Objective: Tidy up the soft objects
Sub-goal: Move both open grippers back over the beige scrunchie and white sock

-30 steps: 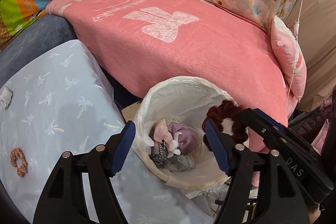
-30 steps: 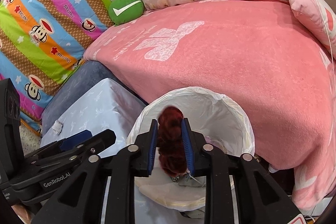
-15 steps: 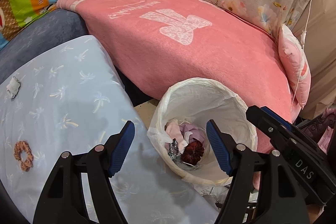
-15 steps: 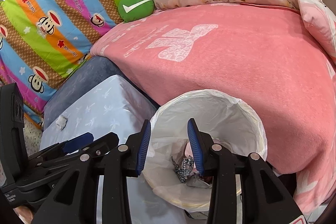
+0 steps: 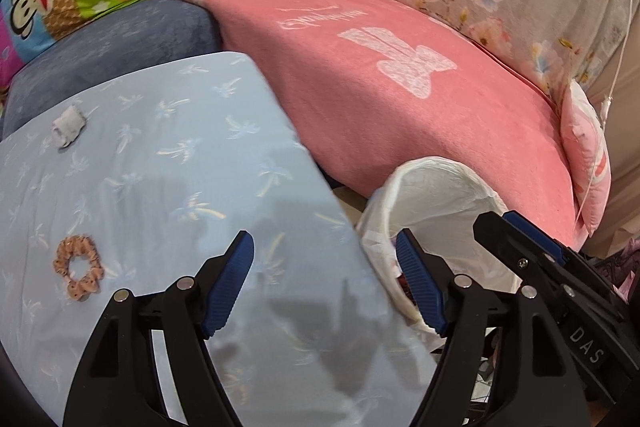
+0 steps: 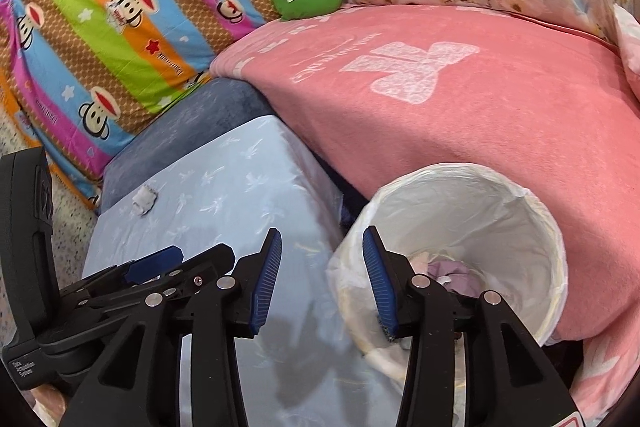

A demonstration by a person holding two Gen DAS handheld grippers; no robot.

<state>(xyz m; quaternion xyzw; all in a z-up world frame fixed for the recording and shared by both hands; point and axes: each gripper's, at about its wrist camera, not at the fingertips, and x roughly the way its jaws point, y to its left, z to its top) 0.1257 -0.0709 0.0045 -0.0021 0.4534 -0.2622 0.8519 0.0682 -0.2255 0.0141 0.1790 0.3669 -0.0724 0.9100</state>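
Swinging off the bin [image 6: 520, 211]; my right gripper [image 6: 322, 281] jaws opening, empty, left gripper [image 5: 324, 283] spread: I'd approach the peach scrunchie [image 5: 79, 269], left of them, from above.

A peach scrunchie [image 5: 79, 268] and a small white scrap [image 5: 69, 126] lie well apart on pale-blue cloth [image 5: 160, 163]; pink and lilac soft pieces [image 6: 446, 271] fill the white-lined basket [image 6: 532, 223].

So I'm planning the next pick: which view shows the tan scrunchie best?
The left wrist view: the scrunchie lies whole and unblocked on the blue cloth, left of the left gripper. The right wrist view does not show it; the left gripper's body covers that part of the cloth.
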